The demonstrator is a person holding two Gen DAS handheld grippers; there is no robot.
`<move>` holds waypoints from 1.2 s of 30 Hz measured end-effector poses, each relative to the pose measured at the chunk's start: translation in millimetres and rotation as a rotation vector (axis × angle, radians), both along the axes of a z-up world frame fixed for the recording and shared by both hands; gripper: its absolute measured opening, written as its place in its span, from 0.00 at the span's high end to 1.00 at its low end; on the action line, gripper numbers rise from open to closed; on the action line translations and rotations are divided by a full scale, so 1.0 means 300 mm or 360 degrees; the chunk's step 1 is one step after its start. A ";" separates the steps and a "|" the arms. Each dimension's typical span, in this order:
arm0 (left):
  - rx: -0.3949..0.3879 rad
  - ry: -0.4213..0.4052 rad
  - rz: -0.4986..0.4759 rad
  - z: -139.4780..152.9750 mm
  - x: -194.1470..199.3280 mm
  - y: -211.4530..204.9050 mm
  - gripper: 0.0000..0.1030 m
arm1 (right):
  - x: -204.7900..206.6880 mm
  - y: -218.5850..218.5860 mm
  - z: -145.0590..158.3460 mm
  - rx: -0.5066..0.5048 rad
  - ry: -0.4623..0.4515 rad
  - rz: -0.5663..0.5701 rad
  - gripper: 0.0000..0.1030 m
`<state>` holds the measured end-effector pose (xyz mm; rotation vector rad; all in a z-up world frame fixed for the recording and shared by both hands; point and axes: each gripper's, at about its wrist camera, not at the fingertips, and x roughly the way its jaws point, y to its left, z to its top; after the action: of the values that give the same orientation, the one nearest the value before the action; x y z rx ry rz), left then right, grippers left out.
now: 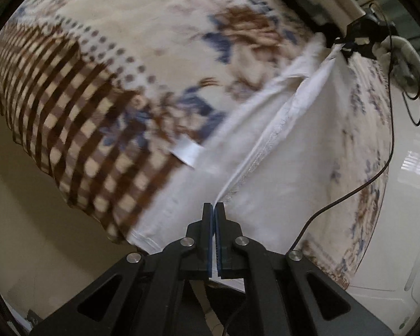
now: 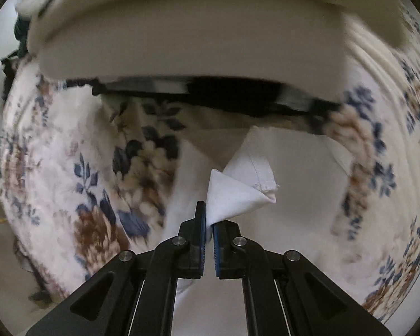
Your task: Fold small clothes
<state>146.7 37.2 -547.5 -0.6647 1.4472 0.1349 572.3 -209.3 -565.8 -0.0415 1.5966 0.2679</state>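
White cotton garment [image 1: 280,151] stretched between both grippers over the floral blanket [image 1: 142,56], fold barely begun.
Left gripper [image 1: 213,210] pinches one hem, right gripper [image 2: 207,221] clamps a corner (its tip doubled over); no finished creases visible, most folding prob. left.

a flowered and brown-checked blanket [image 1: 103,64] covers the bed, with the white garment [image 1: 266,145] lying on it.
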 end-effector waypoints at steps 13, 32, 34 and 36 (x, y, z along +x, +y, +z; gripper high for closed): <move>-0.0334 0.0330 -0.0065 -0.204 0.003 0.208 0.77 | -0.222 -0.039 0.023 0.0172 0.0084 -0.0093 0.43; -0.0267 -0.0365 -0.0641 0.019 1.213 -0.150 0.47 | -0.446 -0.717 -0.049 0.0350 -0.0085 -0.0718 0.34; -0.0267 -0.0352 -0.0659 -0.033 1.319 -0.201 0.47 | -0.350 -0.732 -0.084 0.0387 -0.0127 -0.0774 0.34; -0.0240 -0.0338 -0.0686 -0.084 1.408 -0.251 0.63 | -0.255 -0.739 -0.127 0.0407 -0.0129 -0.0810 0.34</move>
<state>569.2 -38.2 -572.8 -0.4586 1.3705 -0.3734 495.8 -431.1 -603.8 0.5378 1.4276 0.0689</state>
